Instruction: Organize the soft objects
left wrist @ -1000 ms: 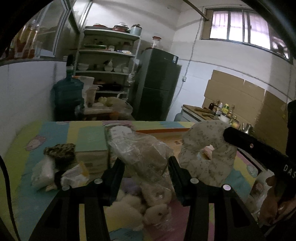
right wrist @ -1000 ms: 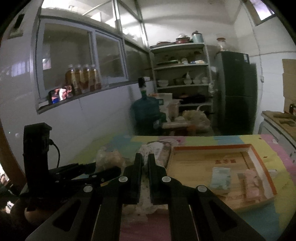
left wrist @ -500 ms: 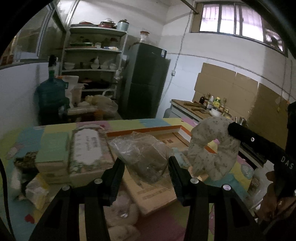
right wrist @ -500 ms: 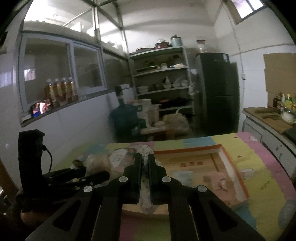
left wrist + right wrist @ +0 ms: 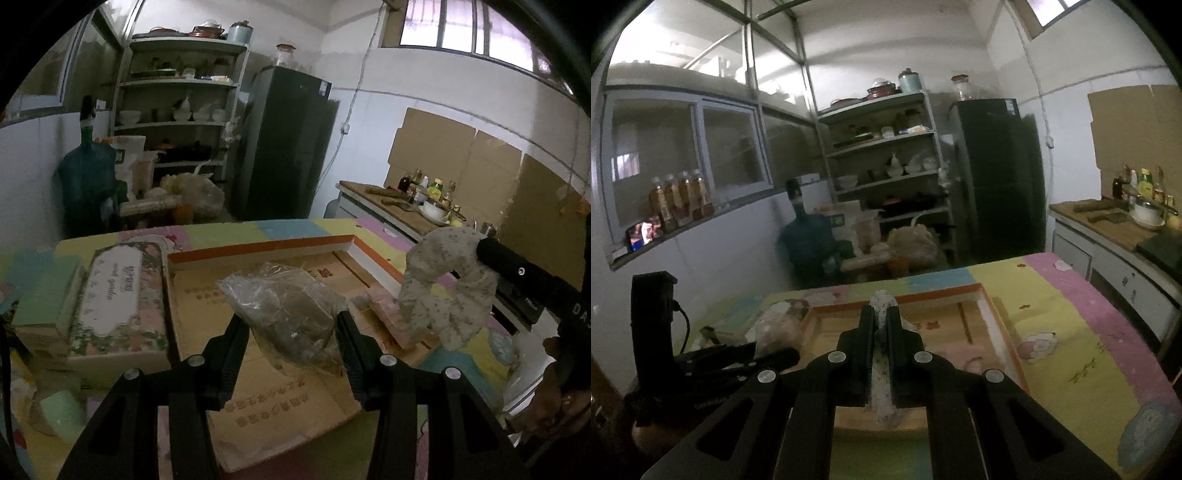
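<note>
A tabletop (image 5: 1067, 325) covered in a pastel patchwork mat carries the work, and on its middle lies a shallow cardboard tray (image 5: 266, 248) with an orange-and-white rim, its long sides running toward the far edge of the tabletop. Just beside the tray's left side, toward the tabletop's left edge, rests a floral tissue box (image 5: 118, 299), its long axis also pointing at the far edge. The left tool (image 5: 291, 332) is clenched on a clear plastic bag (image 5: 284, 314) with something brownish inside; the bag is pinched across its width, bulges forward of the fingers, and hangs above the near-left part of the tray floor. The right tool (image 5: 881, 350) is clenched on a speckled neck pillow (image 5: 443, 291), gripped at the top of its curve so that the two ends droop; in the left wrist view its lower end hangs over the tray's right rim, close to a flat pinkish packet (image 5: 384, 310) lying by that rim. The move ahead seems to turn on height: each soft item hangs over the tray, so the drop is straight down. The left tool looks the nearer to open floor, while the pillow probably needs shifting inward from the rim so it does not straddle it.
</note>
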Action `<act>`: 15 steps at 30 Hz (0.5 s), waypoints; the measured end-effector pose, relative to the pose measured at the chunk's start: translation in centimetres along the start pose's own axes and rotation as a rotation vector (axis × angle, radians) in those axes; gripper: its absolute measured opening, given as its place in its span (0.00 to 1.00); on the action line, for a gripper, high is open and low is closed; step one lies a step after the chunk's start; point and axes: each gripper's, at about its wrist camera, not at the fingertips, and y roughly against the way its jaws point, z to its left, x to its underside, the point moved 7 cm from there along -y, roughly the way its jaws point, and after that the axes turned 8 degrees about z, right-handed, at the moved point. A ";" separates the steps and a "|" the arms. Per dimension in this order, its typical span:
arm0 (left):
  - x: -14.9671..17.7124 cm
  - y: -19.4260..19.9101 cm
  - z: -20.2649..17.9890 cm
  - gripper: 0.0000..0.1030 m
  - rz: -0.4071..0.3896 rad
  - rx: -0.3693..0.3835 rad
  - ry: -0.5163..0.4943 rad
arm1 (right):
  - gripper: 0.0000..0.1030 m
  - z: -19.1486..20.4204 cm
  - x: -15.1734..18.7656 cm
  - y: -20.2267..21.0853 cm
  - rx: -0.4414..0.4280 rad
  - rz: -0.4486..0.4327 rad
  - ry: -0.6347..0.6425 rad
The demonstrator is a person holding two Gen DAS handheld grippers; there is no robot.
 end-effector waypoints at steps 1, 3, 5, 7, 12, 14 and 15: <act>-0.1 -0.4 0.0 0.48 0.004 -0.003 0.004 | 0.07 -0.3 -0.1 -0.2 0.000 0.002 -0.002; -0.1 -0.9 -0.2 0.48 0.011 -0.009 0.008 | 0.07 -0.9 -0.3 -0.7 -0.003 0.005 -0.007; -0.3 -1.6 -0.2 0.48 0.021 -0.020 0.012 | 0.07 -1.5 -0.2 -1.1 -0.007 0.007 -0.013; -0.4 -2.3 -0.1 0.48 0.033 -0.029 0.018 | 0.07 -2.0 -0.2 -1.5 -0.013 0.011 -0.017; -0.2 -3.6 0.0 0.48 0.061 -0.033 0.041 | 0.07 -2.6 -0.1 -2.8 -0.035 0.028 -0.022; -0.1 -4.1 0.0 0.48 0.072 -0.033 0.051 | 0.07 -2.6 0.0 -3.3 -0.044 0.037 -0.020; -0.1 -4.3 0.1 0.48 0.078 -0.032 0.055 | 0.07 -2.6 0.1 -3.7 -0.051 0.043 -0.019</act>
